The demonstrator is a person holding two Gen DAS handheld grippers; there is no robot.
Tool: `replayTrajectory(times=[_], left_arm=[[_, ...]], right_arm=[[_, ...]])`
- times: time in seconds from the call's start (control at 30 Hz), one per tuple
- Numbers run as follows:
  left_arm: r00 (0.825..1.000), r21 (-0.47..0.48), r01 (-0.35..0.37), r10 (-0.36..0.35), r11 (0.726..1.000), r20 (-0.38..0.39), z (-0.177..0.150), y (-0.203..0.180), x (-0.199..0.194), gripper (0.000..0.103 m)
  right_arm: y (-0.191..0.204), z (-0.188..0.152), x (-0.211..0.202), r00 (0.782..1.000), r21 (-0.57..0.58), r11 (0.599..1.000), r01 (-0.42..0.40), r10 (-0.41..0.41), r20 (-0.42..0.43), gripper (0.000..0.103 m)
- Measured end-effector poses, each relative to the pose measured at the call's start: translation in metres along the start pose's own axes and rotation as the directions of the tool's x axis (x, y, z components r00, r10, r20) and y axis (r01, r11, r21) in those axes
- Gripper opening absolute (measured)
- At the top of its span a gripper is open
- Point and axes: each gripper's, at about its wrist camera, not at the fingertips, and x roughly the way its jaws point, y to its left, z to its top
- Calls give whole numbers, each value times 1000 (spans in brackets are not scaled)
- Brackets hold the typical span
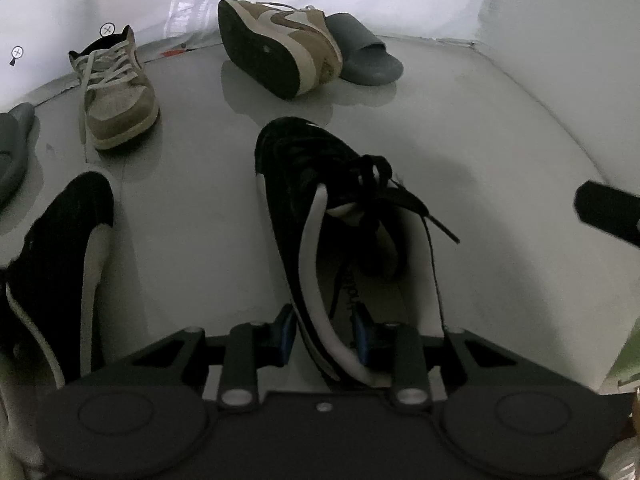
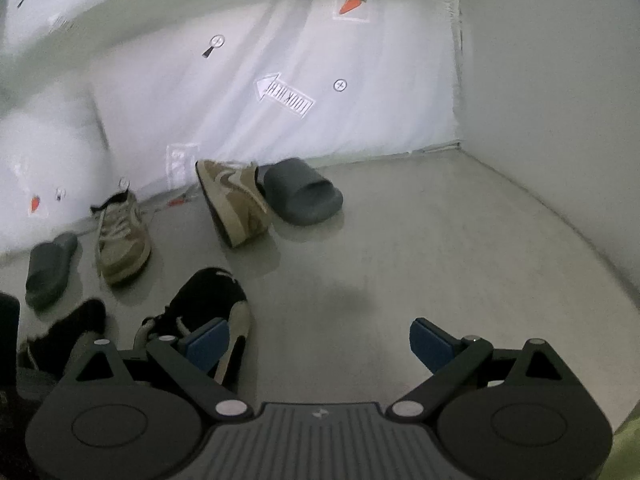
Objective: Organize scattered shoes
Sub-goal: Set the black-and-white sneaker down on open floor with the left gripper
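Note:
My left gripper (image 1: 326, 332) is shut on the collar wall of a black sneaker (image 1: 320, 184) with white trim, one pad outside and one inside the shoe. Its mate, a second black sneaker (image 1: 60, 248), lies at the left. A tan sneaker (image 1: 120, 96) stands upright further back, and another tan sneaker (image 1: 276, 44) lies tipped on its side, sole showing, against a grey slide (image 1: 364, 56). My right gripper (image 2: 320, 346) hangs open over bare floor, right of the held black sneaker (image 2: 208, 304). The other black sneaker (image 2: 64, 332) shows at the lower left.
A second grey slide (image 2: 50, 268) lies at the left beside the upright tan sneaker (image 2: 122, 236). A white printed sheet (image 2: 280, 92) covers the back wall, and a plain wall (image 2: 560, 100) closes the right side. Open grey floor (image 2: 440, 260) spreads to the right.

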Motion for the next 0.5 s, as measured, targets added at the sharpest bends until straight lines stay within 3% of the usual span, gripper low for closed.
replayTrajectory(times=[0.5], left_arm=[[997,26,73,-72,997,-22,-38,-11,-23,33]], right_arm=[[15,-30,-15,996,-77,997,-31,24,-81,97]])
